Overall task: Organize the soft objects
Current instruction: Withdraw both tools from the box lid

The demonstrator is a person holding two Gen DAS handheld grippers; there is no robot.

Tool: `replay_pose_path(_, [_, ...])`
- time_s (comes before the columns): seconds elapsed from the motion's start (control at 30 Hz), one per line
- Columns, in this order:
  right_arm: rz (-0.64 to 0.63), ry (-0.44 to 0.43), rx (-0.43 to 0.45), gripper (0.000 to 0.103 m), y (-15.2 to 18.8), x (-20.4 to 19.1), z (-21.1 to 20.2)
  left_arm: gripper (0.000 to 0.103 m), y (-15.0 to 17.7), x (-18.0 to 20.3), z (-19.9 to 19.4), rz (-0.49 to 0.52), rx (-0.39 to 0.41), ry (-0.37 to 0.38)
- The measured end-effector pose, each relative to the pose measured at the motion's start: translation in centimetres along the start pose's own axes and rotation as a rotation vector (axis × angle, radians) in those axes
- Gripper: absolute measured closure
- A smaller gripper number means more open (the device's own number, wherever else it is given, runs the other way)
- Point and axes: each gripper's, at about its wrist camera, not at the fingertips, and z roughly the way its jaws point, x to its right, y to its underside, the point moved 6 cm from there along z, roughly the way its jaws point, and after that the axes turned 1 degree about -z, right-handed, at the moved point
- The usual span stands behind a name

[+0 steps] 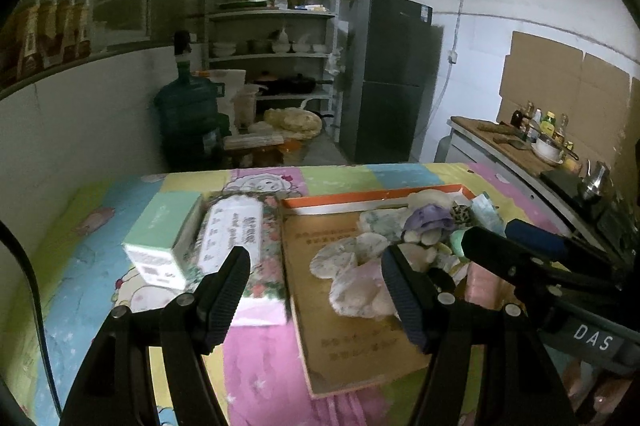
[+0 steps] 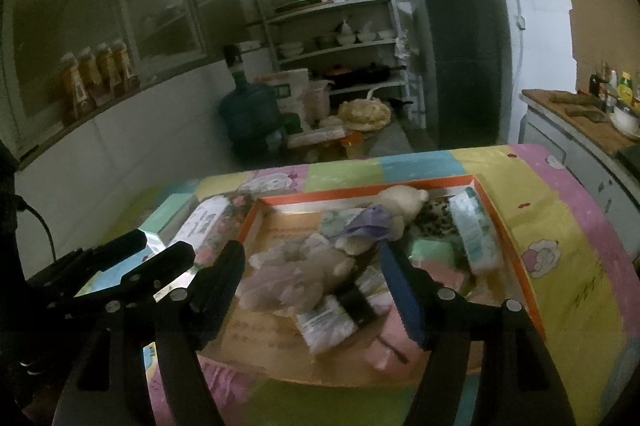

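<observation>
An orange-rimmed cardboard tray point(image 2: 516, 250) on the patchwork tablecloth holds a heap of soft things. Among them are a cream plush bear point(image 2: 400, 202) in a purple garment point(image 1: 428, 218), a pale plush point(image 2: 296, 274), wrapped tissue packs point(image 2: 476, 238) and a green pack point(image 2: 430, 252). My left gripper point(image 1: 316, 262) hovers open over the tray's left half, above pale round pads point(image 1: 340, 258), gripping nothing. My right gripper point(image 2: 312, 252) stands open above the pale plush, its pads apart from it. Each gripper also shows in the other's view: the right gripper point(image 1: 504, 232) and the left gripper point(image 2: 156, 246).
A mint-green box point(image 1: 168, 234) and a floral box point(image 1: 236, 230) lie left of the tray. Beyond the table stand a water jug point(image 1: 188, 110), shelves of dishes point(image 1: 276, 54) and a dark fridge point(image 1: 392, 78). A counter with bottles point(image 1: 540, 130) runs along the right.
</observation>
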Motion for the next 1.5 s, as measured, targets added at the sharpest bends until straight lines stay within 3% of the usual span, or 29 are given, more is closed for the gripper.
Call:
replay_pose_path(0.57, [-0.055,0.051,0.050,0.029,2.4,-4.8,-2.3,0.035,2.4,-3.6,-4.4,-0.054,0.036,-0.083])
replay_pose_path(0.9, [-0.089,0.162,0.092,0.029,4.3,-7.3,-4.4,0.035,4.1,-5.7,-8.5,-0.067,0.117,-0.177])
replay_pose_path(1.5, [-0.070,0.172,0.138,0.029,6.4,-9.4,-7.8,0.035,5.8,-6.3,-11.7,-0.070,0.156,-0.169])
